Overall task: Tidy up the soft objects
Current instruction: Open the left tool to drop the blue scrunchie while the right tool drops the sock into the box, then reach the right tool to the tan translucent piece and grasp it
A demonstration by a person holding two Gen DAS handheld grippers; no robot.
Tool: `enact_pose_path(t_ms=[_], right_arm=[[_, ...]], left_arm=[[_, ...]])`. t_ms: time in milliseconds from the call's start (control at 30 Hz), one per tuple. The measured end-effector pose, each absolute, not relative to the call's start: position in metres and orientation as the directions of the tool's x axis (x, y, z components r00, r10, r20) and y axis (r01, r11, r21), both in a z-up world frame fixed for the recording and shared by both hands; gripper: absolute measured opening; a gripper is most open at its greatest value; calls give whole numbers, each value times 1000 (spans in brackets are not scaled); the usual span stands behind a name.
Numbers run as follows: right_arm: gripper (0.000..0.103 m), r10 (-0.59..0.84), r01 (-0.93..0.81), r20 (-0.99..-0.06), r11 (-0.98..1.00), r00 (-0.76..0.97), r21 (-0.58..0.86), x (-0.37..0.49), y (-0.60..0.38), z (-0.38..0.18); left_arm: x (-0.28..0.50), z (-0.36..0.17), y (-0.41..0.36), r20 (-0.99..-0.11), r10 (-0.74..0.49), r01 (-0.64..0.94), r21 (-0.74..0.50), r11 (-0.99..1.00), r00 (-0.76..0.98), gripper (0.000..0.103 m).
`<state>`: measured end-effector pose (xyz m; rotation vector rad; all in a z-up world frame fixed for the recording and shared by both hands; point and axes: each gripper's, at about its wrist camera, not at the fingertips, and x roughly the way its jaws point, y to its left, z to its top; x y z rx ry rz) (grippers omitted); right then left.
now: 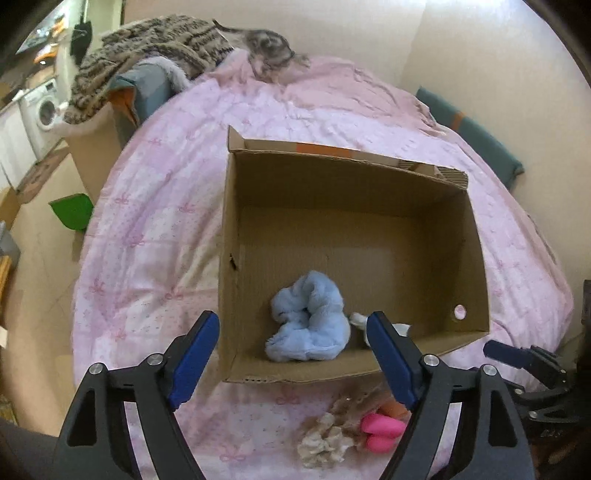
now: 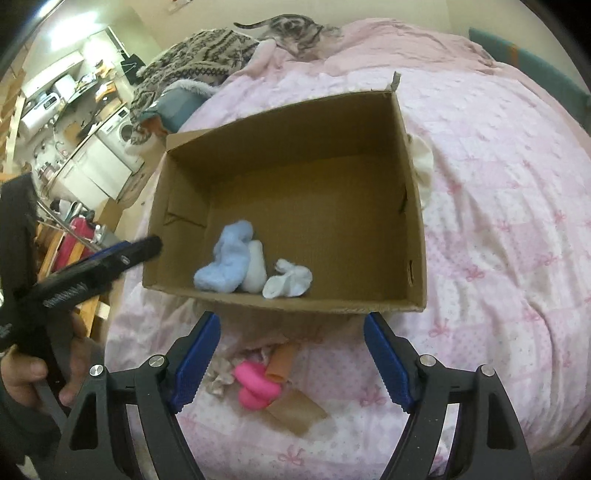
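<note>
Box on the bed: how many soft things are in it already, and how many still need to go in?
Done: the blue fluffy piece and white socks lie in the cardboard box. In hand: nothing; both grippers' jaws stand open. Left: the pink roll, tan roll and beige scrunchie still lie on the bedspread.

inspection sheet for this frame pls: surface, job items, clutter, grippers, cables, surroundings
Surface: pink bedspread, rumpled.
Job's things: cardboard box open on the bed; blue fluffy sock and white socks inside by the near wall; pink sock, tan sock and beige fluffy piece on the bedspread in front of the box.
Clutter: patterned knit at the far edge; white cloth behind the box.
Grippers: left gripper open, empty; right gripper open, empty.
Cables: nothing seen.
Surroundings: cat on the bed; washing machine beyond.
</note>
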<state>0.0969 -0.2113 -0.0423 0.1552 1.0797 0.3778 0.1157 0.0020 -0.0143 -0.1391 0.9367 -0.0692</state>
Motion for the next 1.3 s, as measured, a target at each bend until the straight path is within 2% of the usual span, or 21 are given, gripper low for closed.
enact_pose_path(t_ms=[67, 367, 733, 1033, 1100, 1167, 1300], right_arm=[[85, 368, -206, -849, 928, 379, 310, 99, -213, -53], [85, 325, -118, -853, 945, 408, 304, 104, -227, -56], [85, 317, -169, -850, 948, 422, 269, 88, -217, -44], [85, 314, -179, -872, 948, 374, 265, 68, -213, -48], [85, 301, -187, -880, 951, 366, 247, 65, -210, -49], [85, 313, -195, -880, 946, 358, 258, 64, -209, -49], [85, 321, -170, -882, 945, 345, 278, 66, -214, -47]], left_arm=[[115, -17, -5, -813, -91, 17, -100, 995, 575, 80], [116, -17, 3, -823, -74, -10, -96, 995, 563, 80], [85, -7, 10, -818, -55, -41, -96, 995, 572, 80], [67, -14, 12, -856, -23, -65, -66, 996, 516, 80], [62, -20, 7, -867, -58, -22, -79, 997, 494, 80], [58, -22, 0, -865, -36, 12, -34, 999, 500, 80], [56, -20, 1, -867, -35, 2, -39, 999, 498, 80]])
